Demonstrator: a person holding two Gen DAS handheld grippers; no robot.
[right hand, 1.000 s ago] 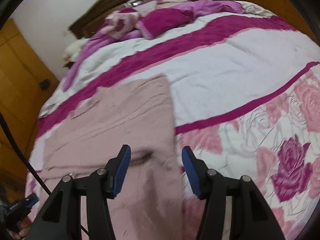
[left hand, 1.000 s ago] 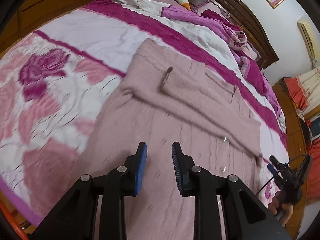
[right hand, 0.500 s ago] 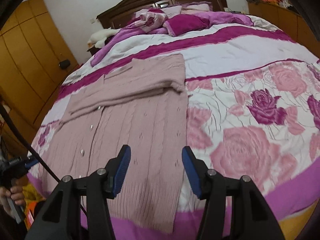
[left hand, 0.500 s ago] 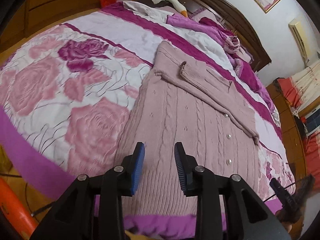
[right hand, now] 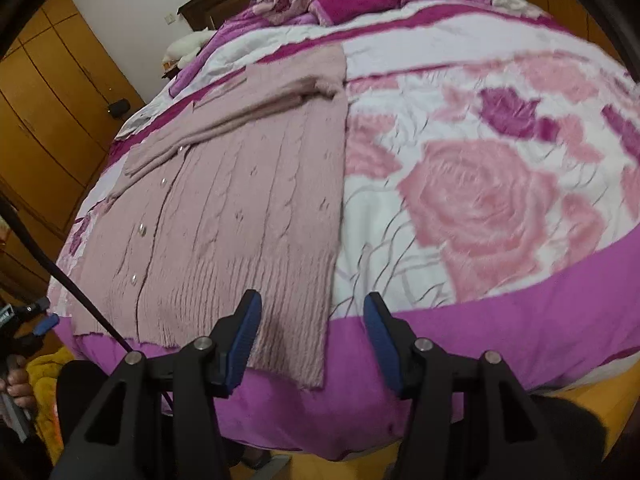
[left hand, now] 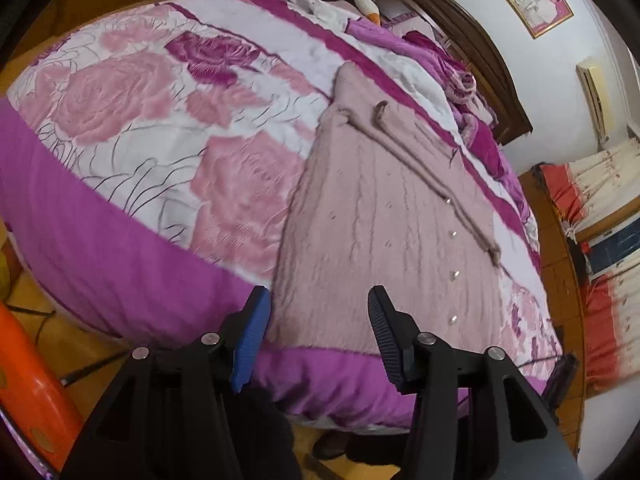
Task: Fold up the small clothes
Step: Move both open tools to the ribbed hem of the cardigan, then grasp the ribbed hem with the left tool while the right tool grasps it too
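Note:
A dusty-pink cable-knit cardigan (left hand: 384, 224) with small clear buttons lies flat on the bed, hem at the near edge, both sleeves folded across its chest. It also shows in the right wrist view (right hand: 240, 200). My left gripper (left hand: 318, 334) is open and empty, held off the bed's edge just in front of the hem's left corner. My right gripper (right hand: 310, 340) is open and empty, in front of the hem's right corner. Neither touches the cardigan.
The bed carries a pink rose quilt (right hand: 480, 200) with a purple border. Crumpled purple bedding (right hand: 340, 4) lies by the dark headboard. An orange object (left hand: 28, 384) stands on the floor at left. Wooden wardrobes (right hand: 52, 92) line the far side.
Both grippers have pulled back from above the cardigan to beyond the bed's near edge. The left gripper's jaws have opened wider. The cardigan has not moved.

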